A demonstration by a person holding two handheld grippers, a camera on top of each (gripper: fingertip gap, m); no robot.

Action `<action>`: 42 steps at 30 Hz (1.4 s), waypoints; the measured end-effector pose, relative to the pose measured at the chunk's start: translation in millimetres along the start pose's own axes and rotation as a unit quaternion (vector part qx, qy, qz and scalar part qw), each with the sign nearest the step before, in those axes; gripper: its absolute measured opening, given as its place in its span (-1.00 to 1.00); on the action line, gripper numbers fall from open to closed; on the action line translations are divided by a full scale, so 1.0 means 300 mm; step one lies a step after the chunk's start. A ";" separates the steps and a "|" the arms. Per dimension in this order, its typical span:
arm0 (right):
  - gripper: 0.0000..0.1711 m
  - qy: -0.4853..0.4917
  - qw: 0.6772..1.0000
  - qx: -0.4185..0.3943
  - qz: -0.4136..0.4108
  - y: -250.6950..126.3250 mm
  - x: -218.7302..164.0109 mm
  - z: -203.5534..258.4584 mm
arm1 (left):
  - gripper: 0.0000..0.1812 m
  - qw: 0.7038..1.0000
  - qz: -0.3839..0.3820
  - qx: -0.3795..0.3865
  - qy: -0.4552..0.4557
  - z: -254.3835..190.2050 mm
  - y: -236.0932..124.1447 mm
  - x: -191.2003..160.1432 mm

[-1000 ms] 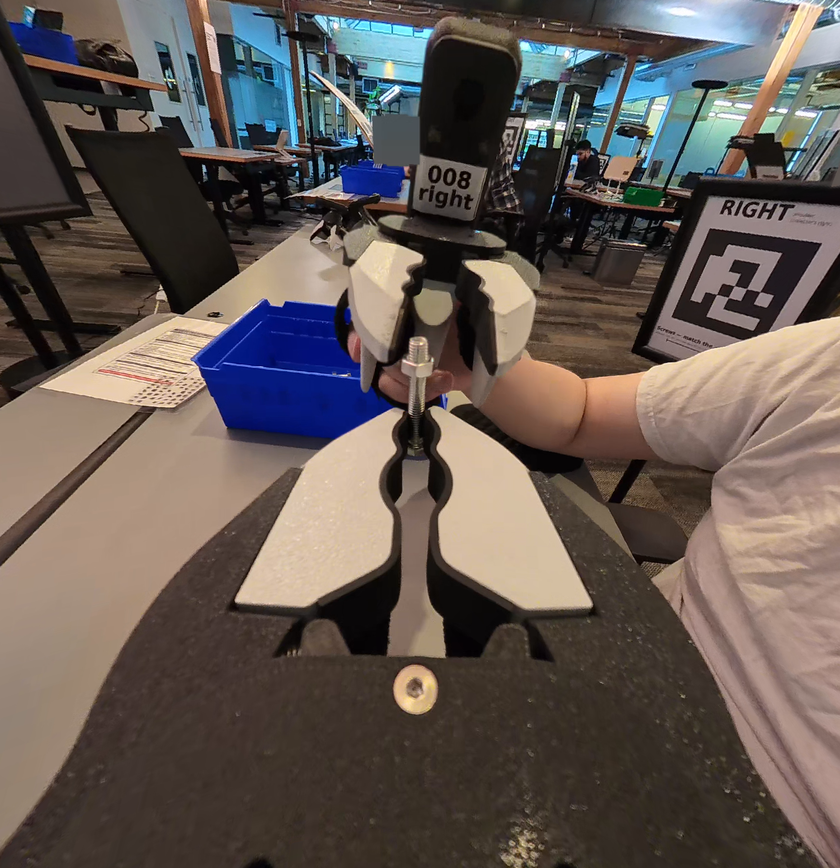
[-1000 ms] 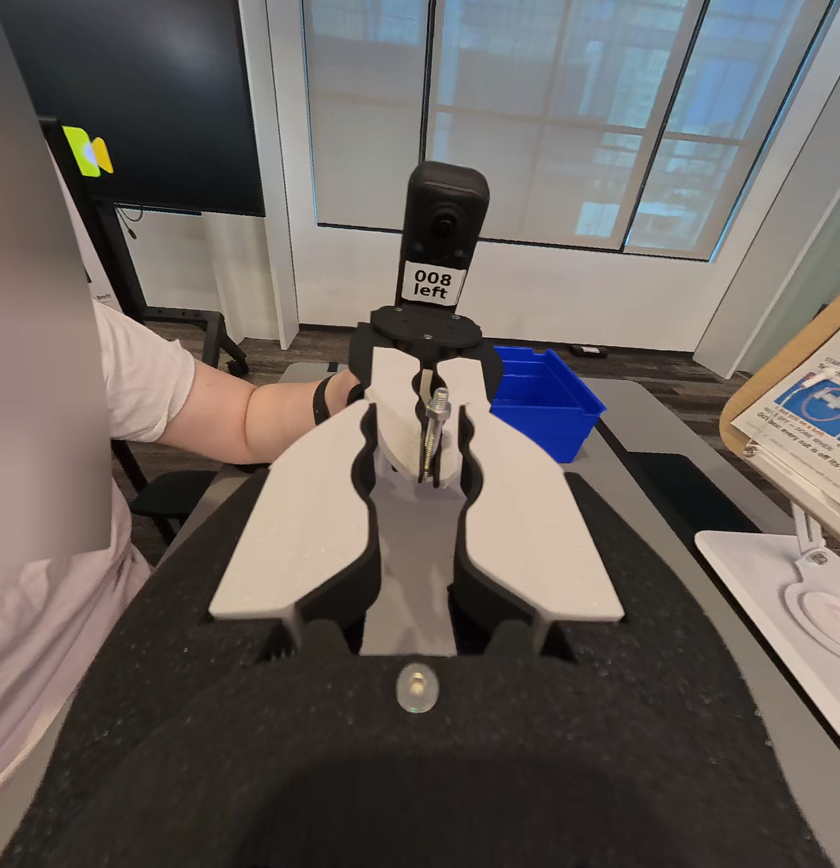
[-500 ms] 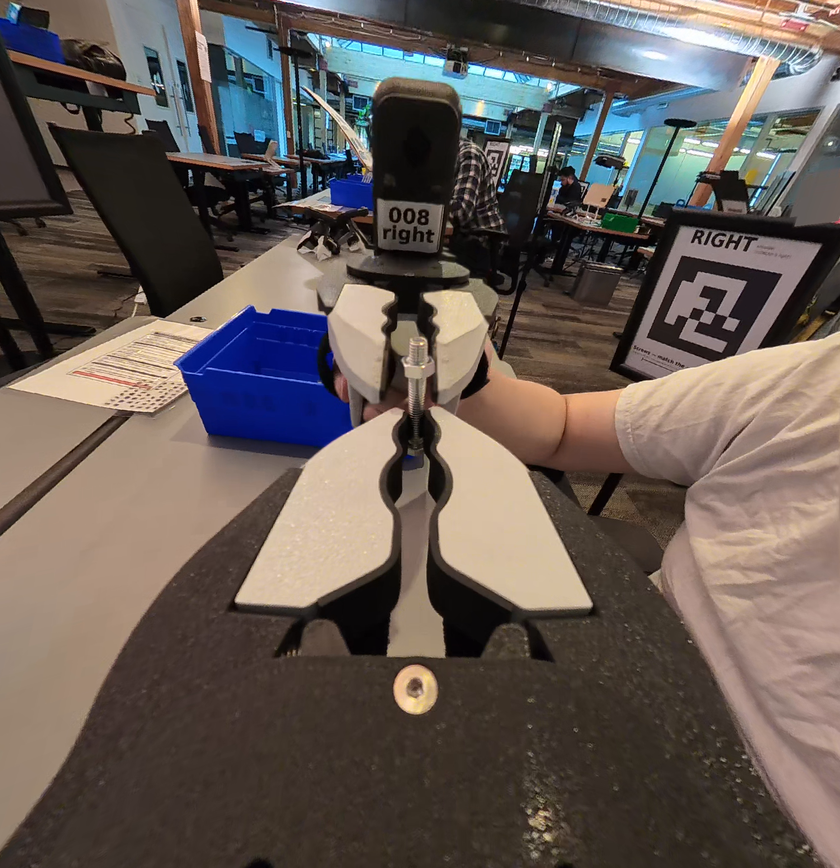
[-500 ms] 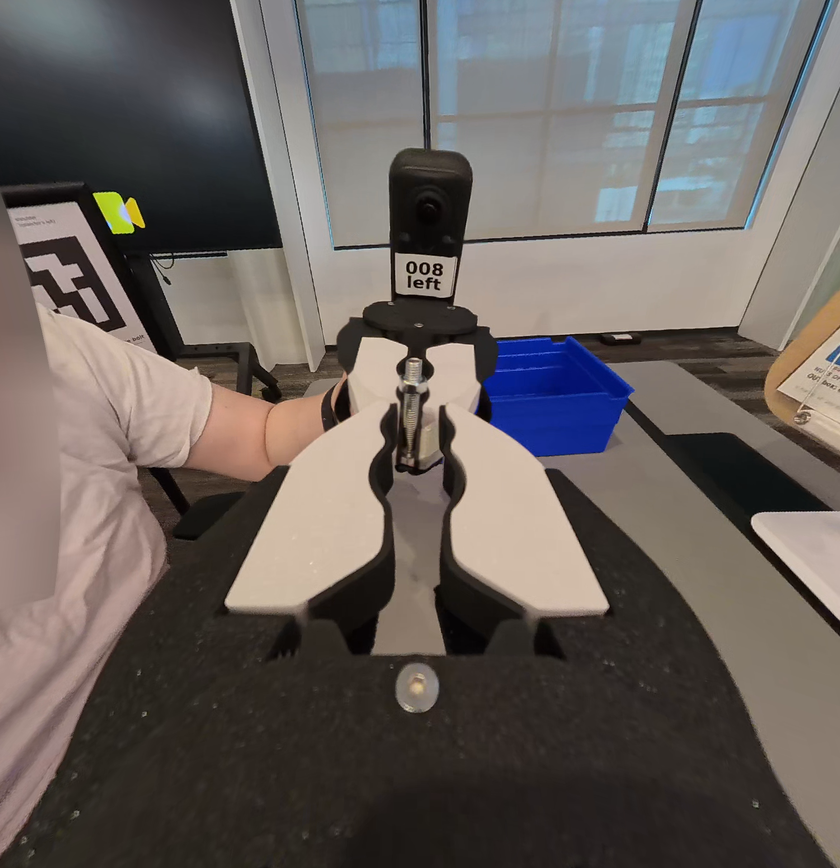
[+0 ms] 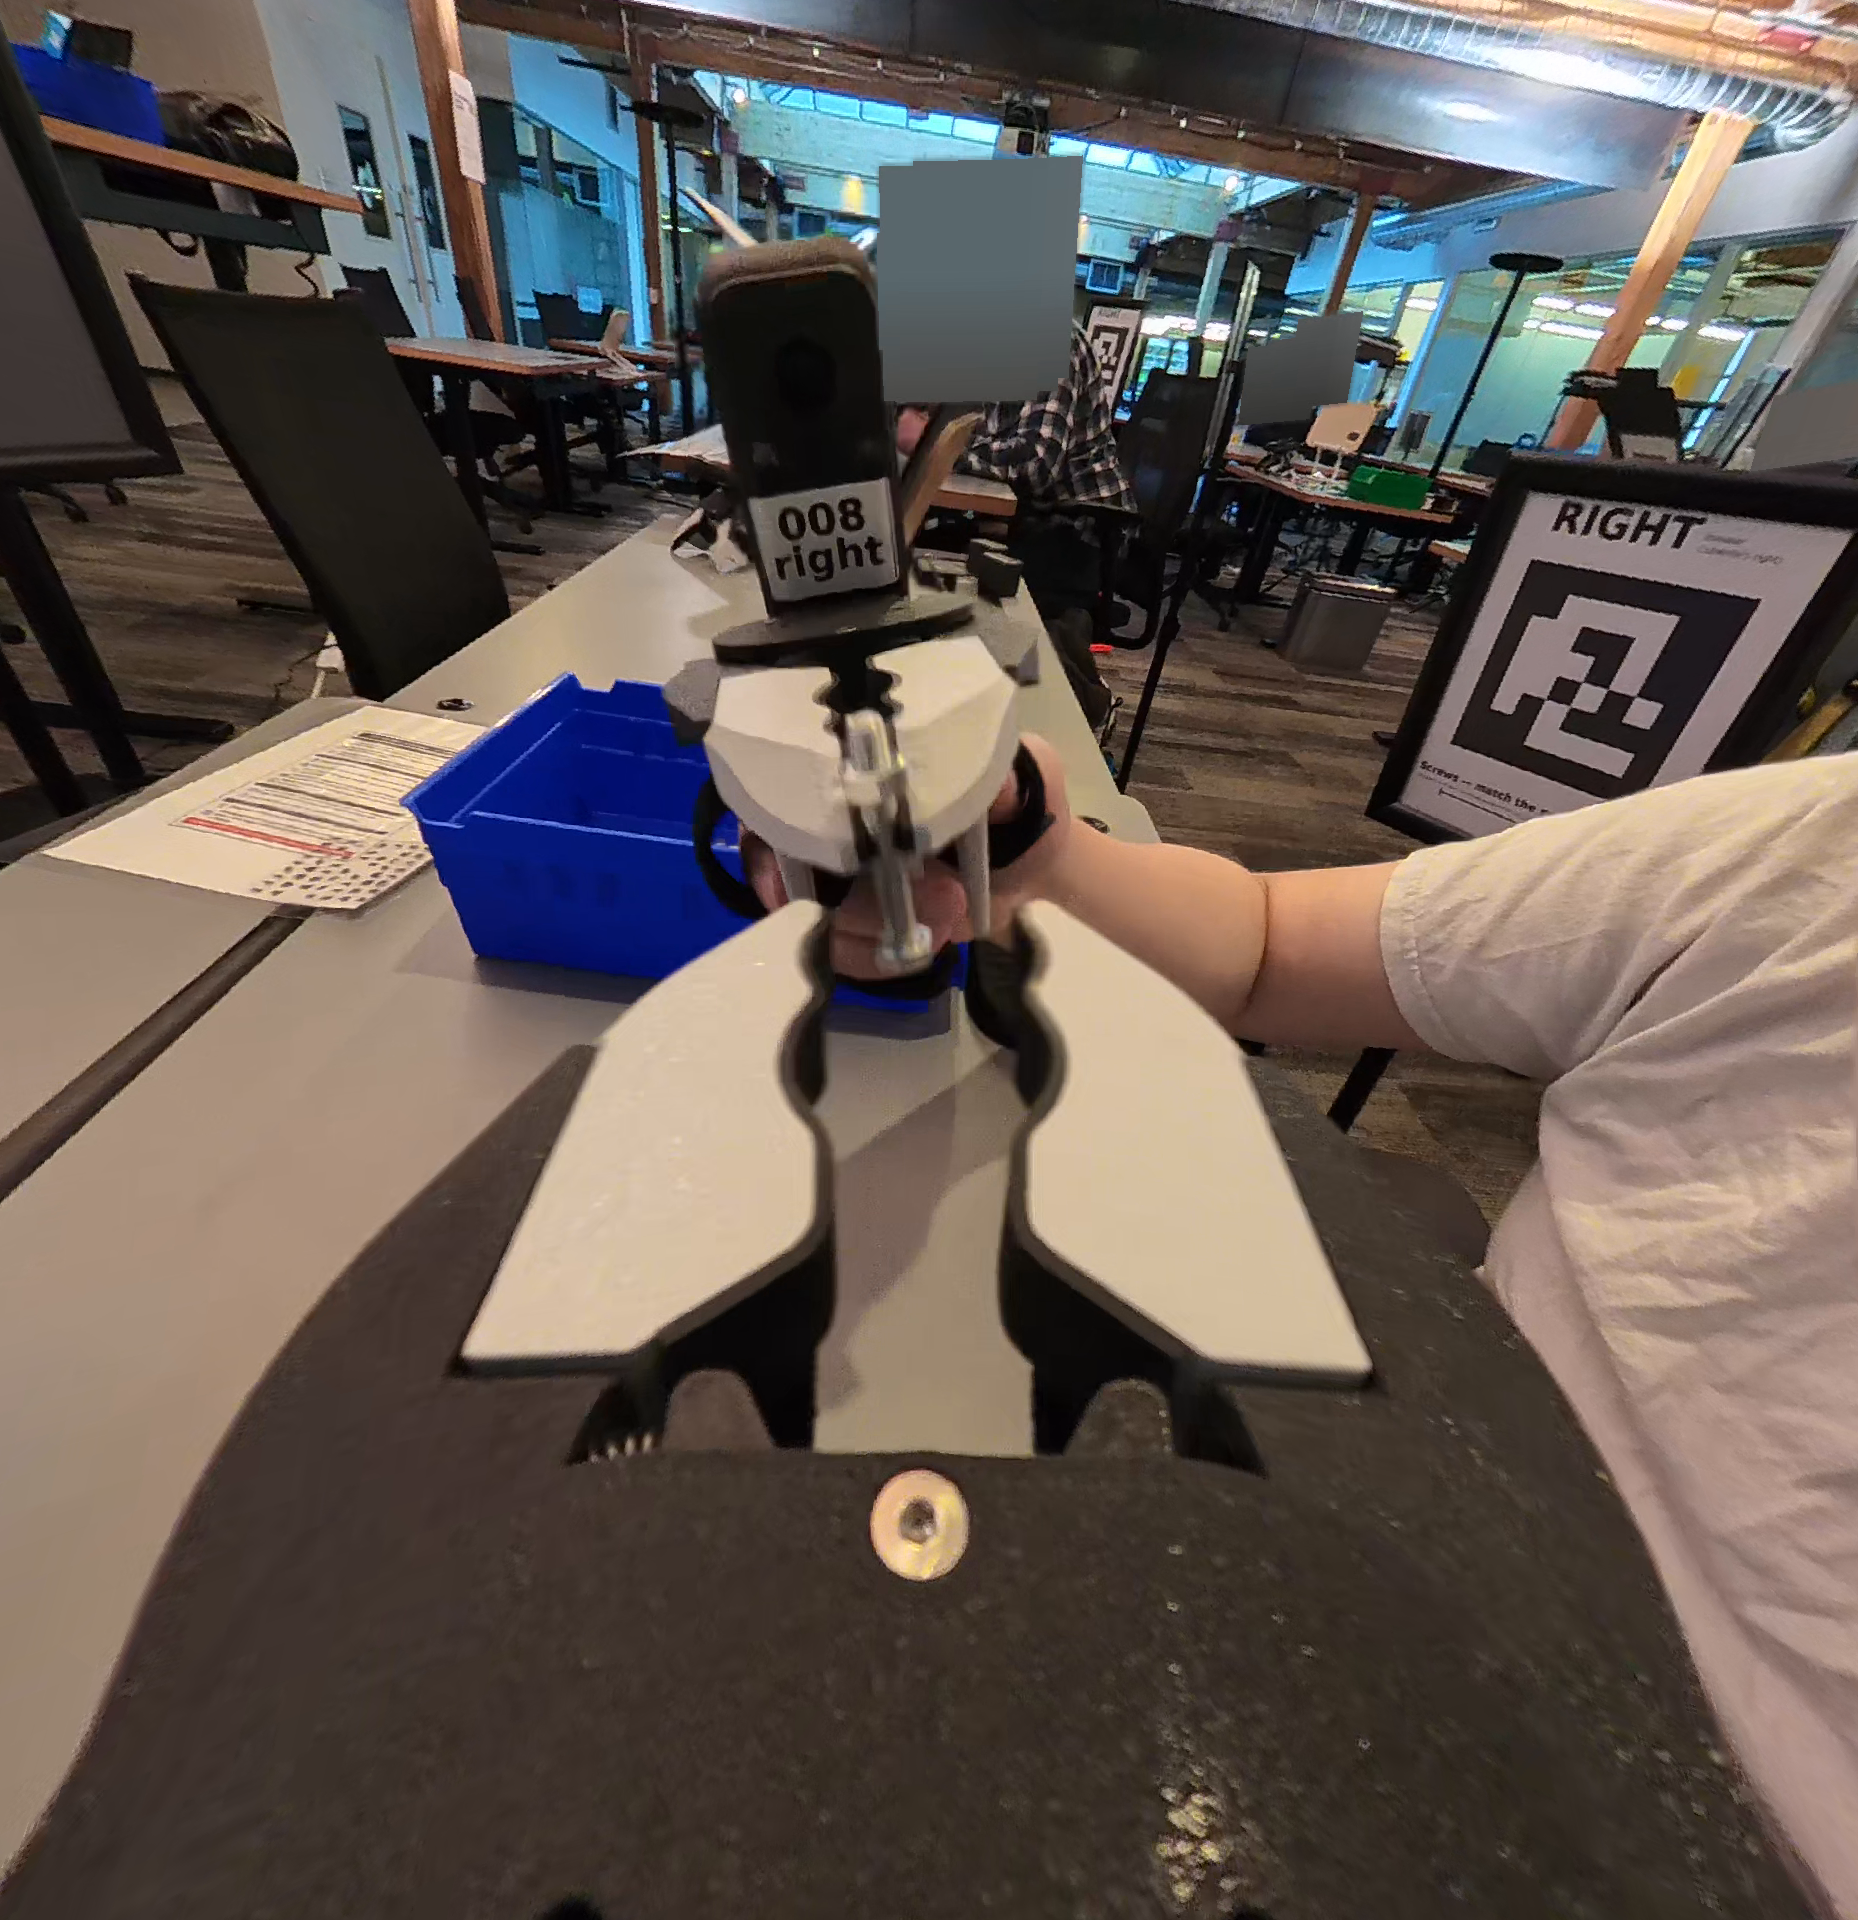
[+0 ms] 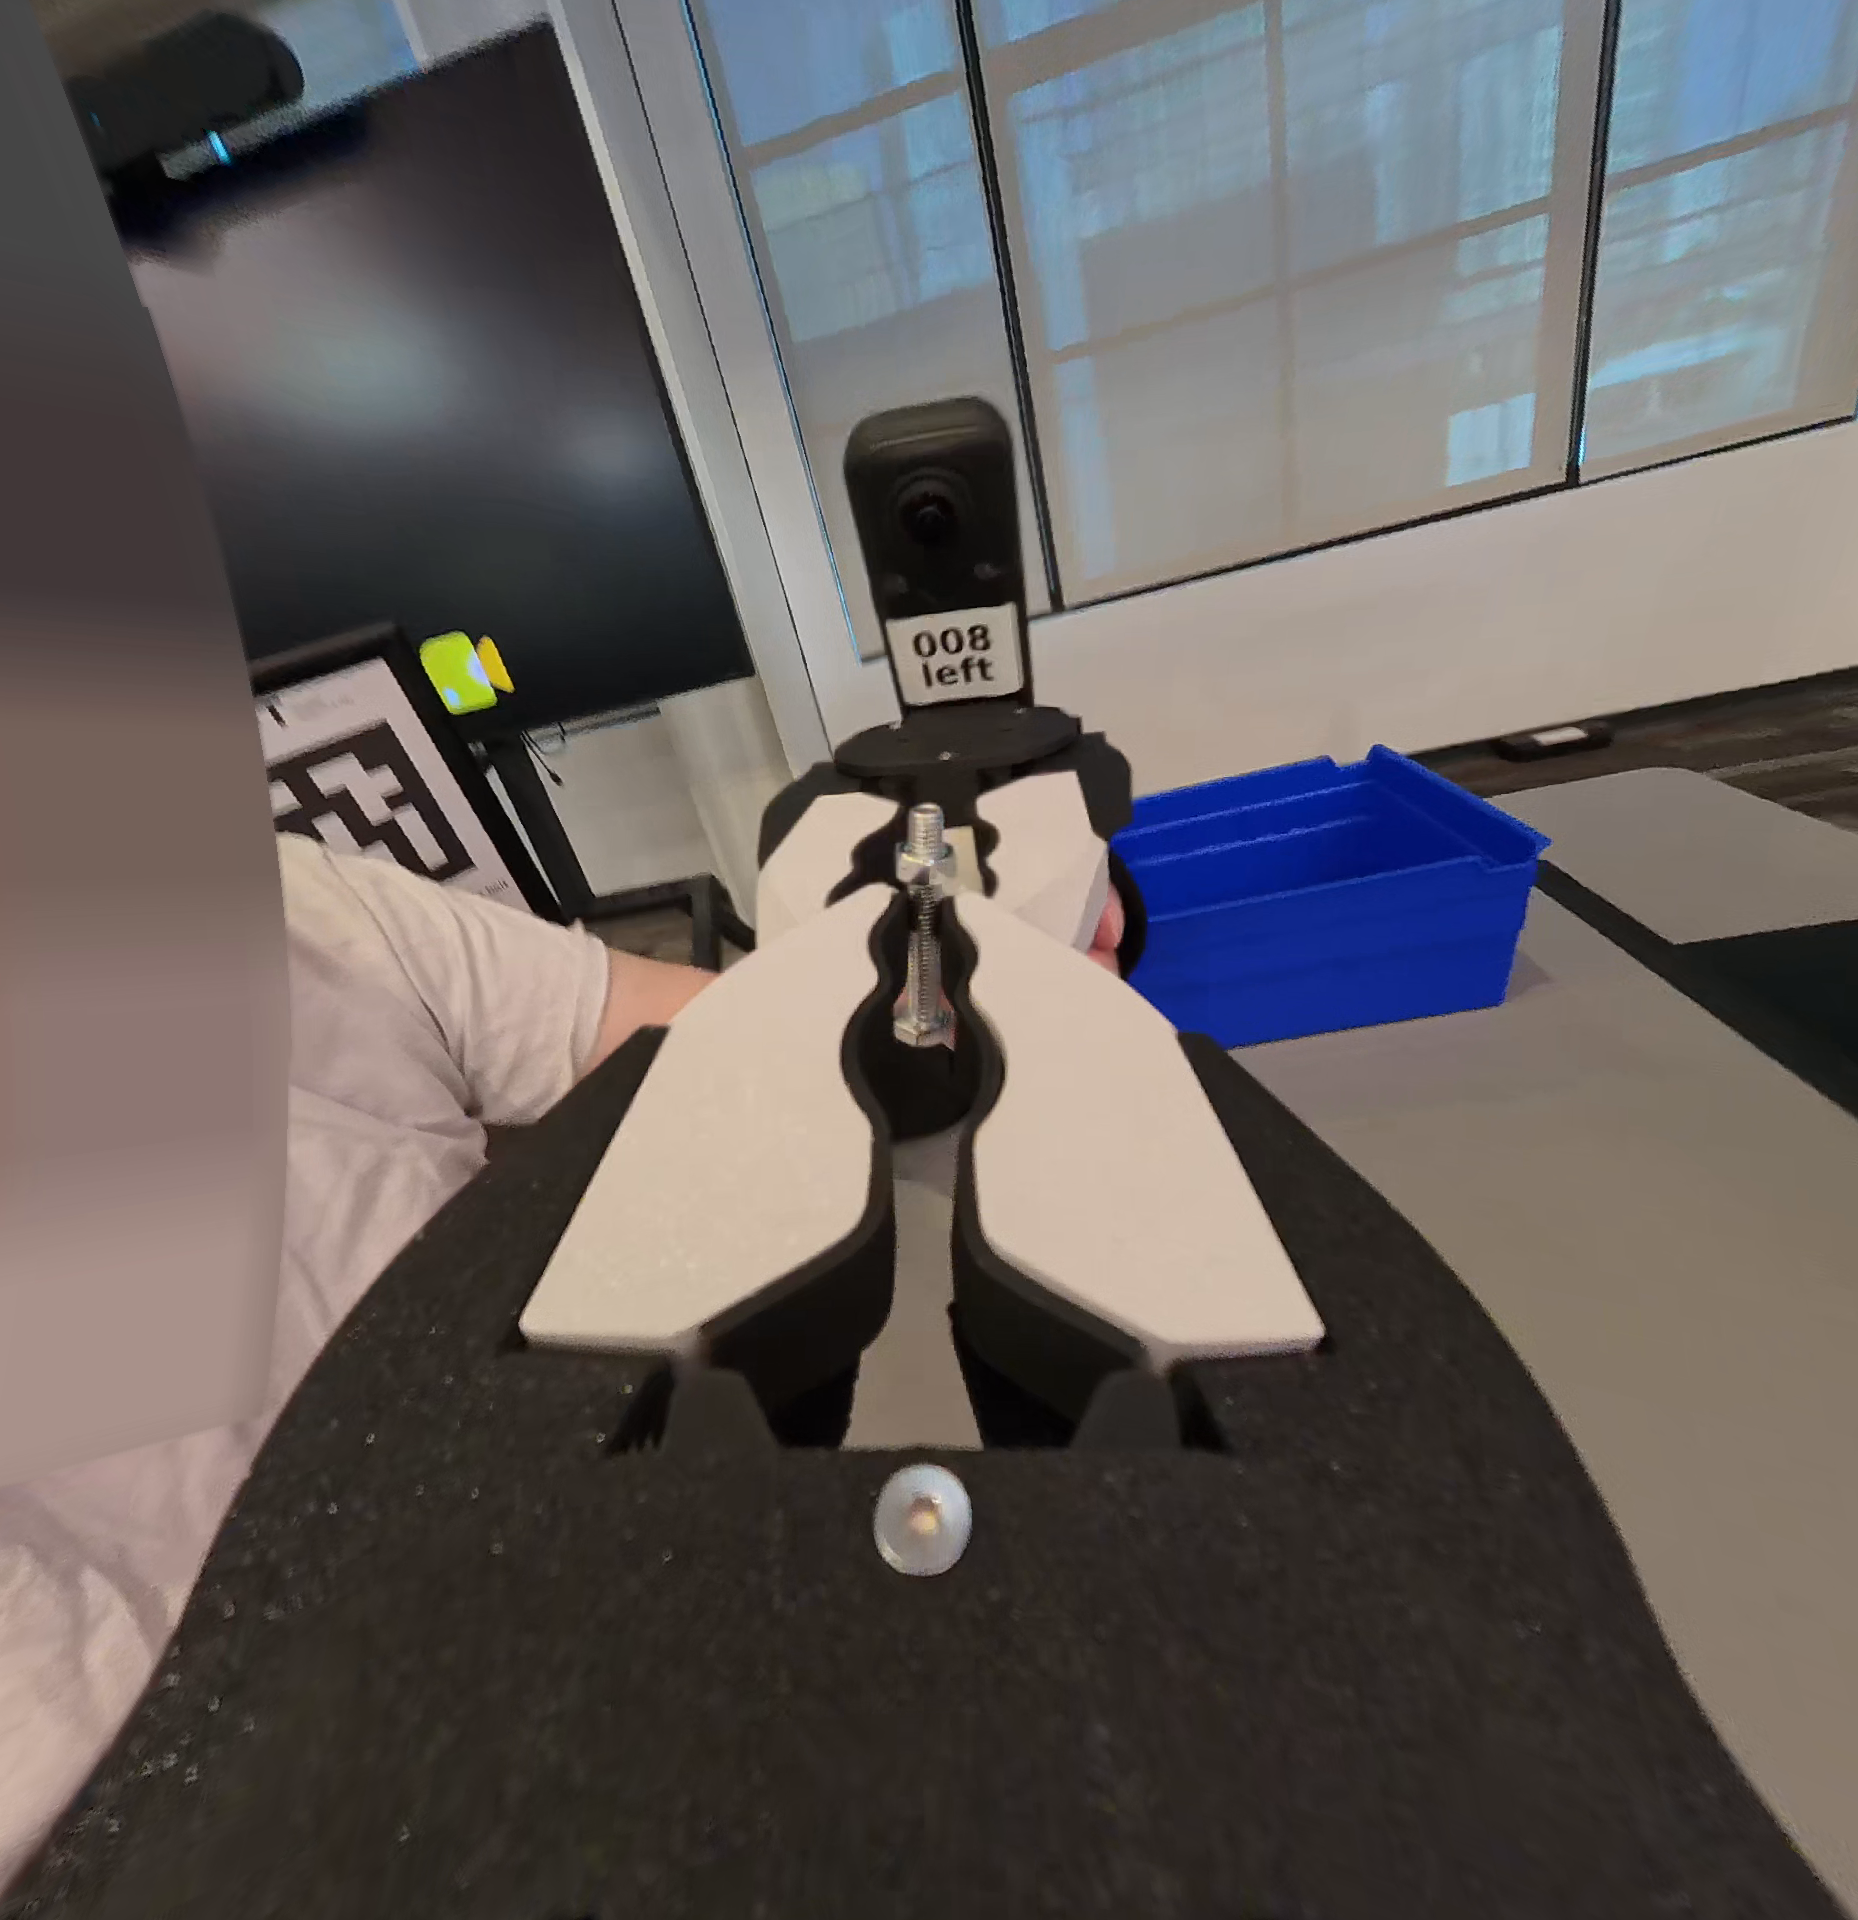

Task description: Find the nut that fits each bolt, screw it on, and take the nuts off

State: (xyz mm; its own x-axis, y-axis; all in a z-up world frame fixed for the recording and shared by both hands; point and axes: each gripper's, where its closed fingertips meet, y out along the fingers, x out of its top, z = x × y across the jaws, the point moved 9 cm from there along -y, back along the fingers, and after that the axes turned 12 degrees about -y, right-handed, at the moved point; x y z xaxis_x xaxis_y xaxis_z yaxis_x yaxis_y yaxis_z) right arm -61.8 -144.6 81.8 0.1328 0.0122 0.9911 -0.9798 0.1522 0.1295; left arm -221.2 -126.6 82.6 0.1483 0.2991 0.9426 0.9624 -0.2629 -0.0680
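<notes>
A silver bolt [image 6: 923,966] with a nut [image 6: 930,862] near its threaded end stands upright between the two grippers. My right gripper [image 6: 920,920] is shut on the bolt's shank, with the bolt head [image 6: 920,1020] below the pads and the nut above them. In the left wrist view the right gripper [image 5: 873,800] holds the bolt [image 5: 883,842] above the table. My left gripper [image 5: 914,935] is open. Its fingers [image 5: 717,1091] stand apart on either side of the bolt head [image 5: 904,951] without touching it. The left gripper also shows in the right wrist view [image 6: 930,831], open behind the bolt.
A blue bin [image 5: 551,831] stands on the grey table [image 5: 177,1039], also in the right wrist view [image 6: 1320,894]. A printed sheet [image 5: 301,800] lies left of it. A framed sign [image 5: 1611,665] stands at the right. The person's arm [image 5: 1164,935] reaches across. The tips of both grippers are at nearly the same place.
The bolt passed from one gripper to the other: my right gripper closed on its shank, then my left gripper, shut on it before, opened and let go.
</notes>
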 end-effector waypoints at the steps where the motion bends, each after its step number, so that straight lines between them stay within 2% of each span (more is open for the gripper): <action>1: -0.94 0.016 1.000 0.001 -0.015 -0.018 0.010 -0.009 | -0.55 1.000 0.004 0.010 0.004 -0.002 -0.005 0.005; 3: -0.94 0.050 0.998 -0.008 -0.028 -0.061 0.035 -0.029 | -0.51 0.999 0.008 0.033 0.018 -0.004 -0.020 0.016; 5: -0.95 0.044 0.998 -0.033 0.002 -0.121 0.080 -0.031 | -0.53 0.999 0.001 0.043 0.028 -0.008 -0.038 0.027; 7: -0.94 0.010 0.993 -0.077 0.085 -0.218 0.145 -0.009 | -0.57 0.999 -0.004 0.045 0.025 -0.010 -0.050 0.037; 8: -0.94 -0.011 0.978 -0.138 0.157 -0.291 0.164 -0.002 | -0.59 0.999 -0.005 0.047 0.022 -0.011 -0.054 0.040; 10: -0.94 -0.011 0.906 -0.274 0.323 -0.475 0.150 0.010 | -0.61 0.999 -0.003 0.049 0.022 -0.013 -0.055 0.042; 11: -0.94 0.026 0.870 -0.318 0.376 -0.568 0.125 0.015 | -0.61 0.998 0.001 0.052 0.023 -0.014 -0.054 0.041; 14: -0.94 0.200 0.751 -0.431 0.459 -0.824 0.013 -0.002 | -0.61 0.998 0.024 0.057 0.029 -0.016 -0.045 0.032; 16: -0.94 0.287 0.676 -0.465 0.495 -0.943 -0.074 -0.024 | -0.61 0.997 0.033 0.058 0.032 -0.018 -0.039 0.028; 19: -0.94 0.368 0.632 -0.410 0.544 -1.012 -0.201 -0.040 | -0.62 0.997 0.036 0.058 0.035 -0.024 -0.033 0.025; 23: -0.94 0.381 0.594 -0.365 0.608 -1.039 -0.289 -0.044 | -0.63 0.997 0.040 0.061 0.035 -0.018 -0.030 0.021; 32: -0.93 0.361 0.580 -0.359 0.636 -1.085 -0.352 -0.070 | -0.65 0.997 0.042 0.061 0.033 -0.012 -0.033 0.020; 35: -0.93 0.365 0.589 -0.364 0.623 -1.091 -0.357 -0.072 | -0.65 0.995 0.043 0.075 0.040 -0.005 -0.038 0.021; 37: -0.85 0.364 0.593 -0.366 0.617 -1.097 -0.359 -0.073 | -0.64 0.994 0.047 0.083 0.044 0.000 -0.038 0.019; 40: -0.83 0.356 0.601 -0.376 0.609 -1.101 -0.342 -0.071 | -0.61 0.989 0.061 0.124 0.056 0.019 -0.039 0.014; 42: -0.81 0.341 0.605 -0.388 0.606 -1.094 -0.303 -0.062 | -0.59 0.976 0.074 0.193 0.072 0.044 -0.048 0.012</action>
State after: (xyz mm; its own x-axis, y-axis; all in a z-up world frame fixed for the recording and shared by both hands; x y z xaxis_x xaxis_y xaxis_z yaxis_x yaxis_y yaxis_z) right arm 250.4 -177.4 -51.2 -0.3227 0.9442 0.0654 -0.0891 0.0384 -0.9953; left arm -231.5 -109.6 82.8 0.2852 0.1440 0.9476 0.9511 0.0795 -0.2984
